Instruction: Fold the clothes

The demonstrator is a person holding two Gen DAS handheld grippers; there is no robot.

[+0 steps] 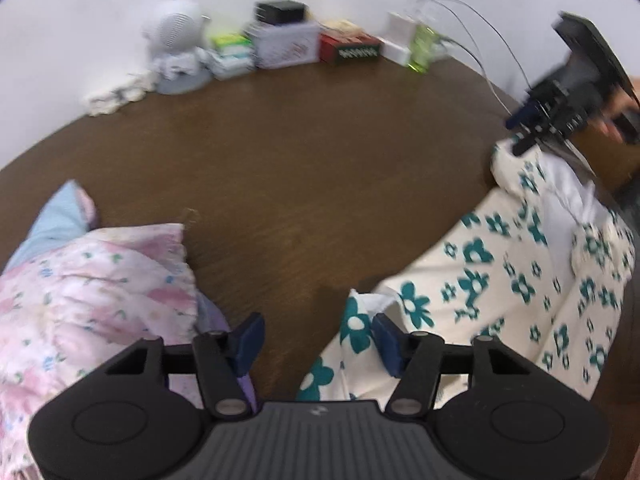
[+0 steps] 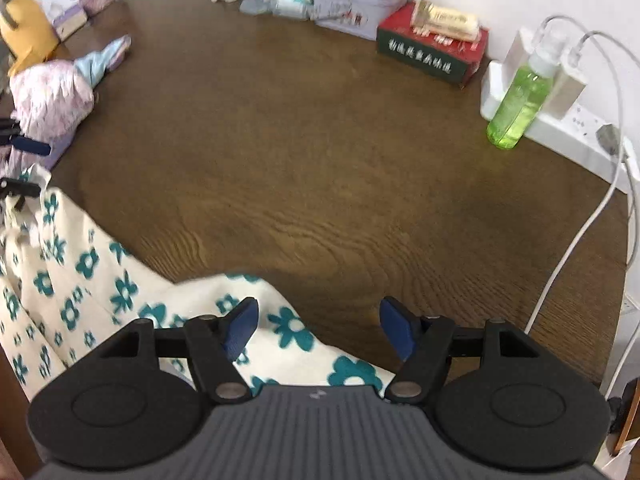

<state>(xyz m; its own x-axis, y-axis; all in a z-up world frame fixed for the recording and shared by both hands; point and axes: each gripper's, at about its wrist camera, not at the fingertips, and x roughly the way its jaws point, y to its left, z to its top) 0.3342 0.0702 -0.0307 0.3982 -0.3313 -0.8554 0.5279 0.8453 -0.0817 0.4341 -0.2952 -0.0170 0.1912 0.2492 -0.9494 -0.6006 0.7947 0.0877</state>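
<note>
Your left hand-held gripper (image 1: pixel 318 342) is spread wide, empty, between a crumpled pink floral garment (image 1: pixel 96 280) and the cream cloth with teal flowers (image 1: pixel 500 280) on the dark wooden table (image 1: pixel 300 168). Your right hand-held gripper (image 2: pixel 318 330) also gapes over that cloth's edge. Beyond, a red box (image 2: pixel 432 46), green liquid bottle (image 2: pixel 520 100) and white power strip (image 2: pixel 560 128) line the wall.

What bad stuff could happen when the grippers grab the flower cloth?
1. Both the left gripper and right gripper are open, each at an edge of the cream flowered garment. If only one catches it, the fold may come out crooked.
2. The pink floral garment lies right beside the left gripper, so it might get pinched too.
3. The garment hangs over the table edge and could slide off if tugged.
</note>
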